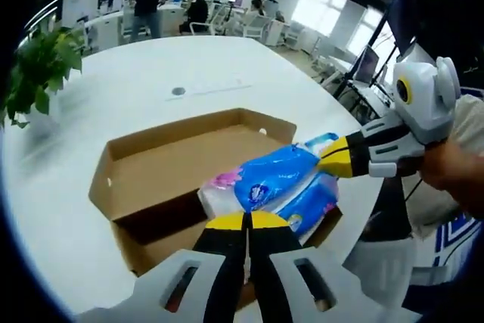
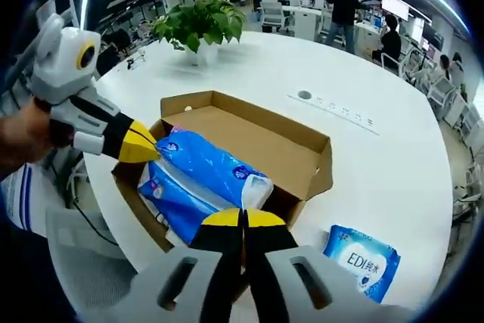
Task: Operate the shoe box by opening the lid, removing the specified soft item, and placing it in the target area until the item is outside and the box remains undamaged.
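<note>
My left gripper point(image 1: 246, 221) is pinched shut on the near end of the blue soft pack point(image 1: 276, 179), and my right gripper point(image 1: 324, 163) is clamped on its far end. The pack sits partly in the open shoe box point(image 1: 144, 179). I judge I should lift both ends level, clear the cardboard wall, then set it beside the pack point(image 2: 363, 259) lying on the white table point(image 2: 393, 156).

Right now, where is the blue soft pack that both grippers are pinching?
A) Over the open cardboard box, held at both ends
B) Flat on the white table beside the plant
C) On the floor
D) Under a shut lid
A: the blue soft pack sits over the open shoe box, with the left gripper and right gripper shut on opposite ends.
</note>
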